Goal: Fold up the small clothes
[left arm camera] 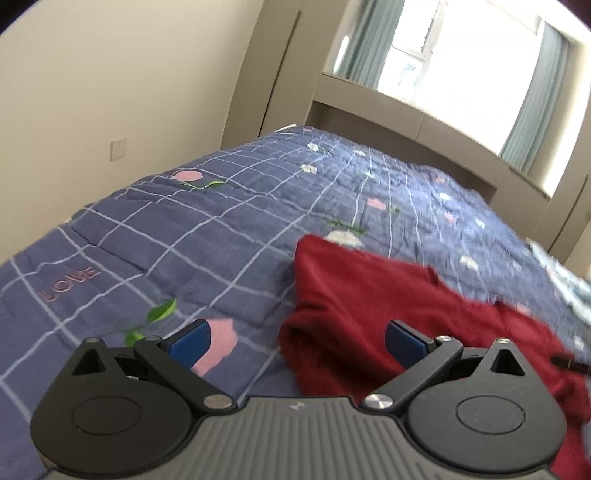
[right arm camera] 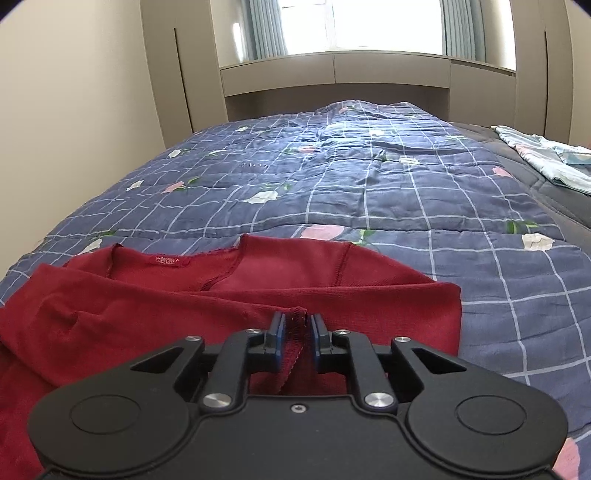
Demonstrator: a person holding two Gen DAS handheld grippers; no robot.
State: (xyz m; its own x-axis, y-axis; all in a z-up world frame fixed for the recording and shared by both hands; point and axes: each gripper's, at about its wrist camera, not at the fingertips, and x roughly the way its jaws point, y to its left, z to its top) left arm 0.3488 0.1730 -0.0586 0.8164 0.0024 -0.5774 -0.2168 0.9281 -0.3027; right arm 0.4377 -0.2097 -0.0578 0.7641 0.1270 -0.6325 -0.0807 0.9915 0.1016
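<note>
A dark red knit garment (right arm camera: 229, 295) is spread on a bed, near the foot edge of a blue checked quilt (right arm camera: 369, 192) printed with pink and white flowers. In the right wrist view its neckline is seen turned toward the headboard end, with a small red label (right arm camera: 168, 261) sewn inside the collar, and the seams show as lines of raised stitching. A sleeve or side panel is folded across the body toward the left, leaving a straight right edge on the quilt.

The left gripper (left arm camera: 295, 343) is held above the quilt with its blue pads (left arm camera: 190, 345) spread wide and nothing between them; the bunched left end of the garment (left arm camera: 369, 295) lies just ahead of its right finger. The word LOVE (left arm camera: 70, 283) is embroidered on the quilt toward the left edge.

The right gripper (right arm camera: 295, 332) is nearly closed, and a stitched hem of the garment is seen standing between its pads; whether the pads press on it cannot be told.

A pale patterned cloth (right arm camera: 546, 158) lies at the far right edge of the bed, well apart from the garment. Beige cabinets (right arm camera: 332, 74) and a curtained window (right arm camera: 369, 22) are seen beyond the headboard end.
</note>
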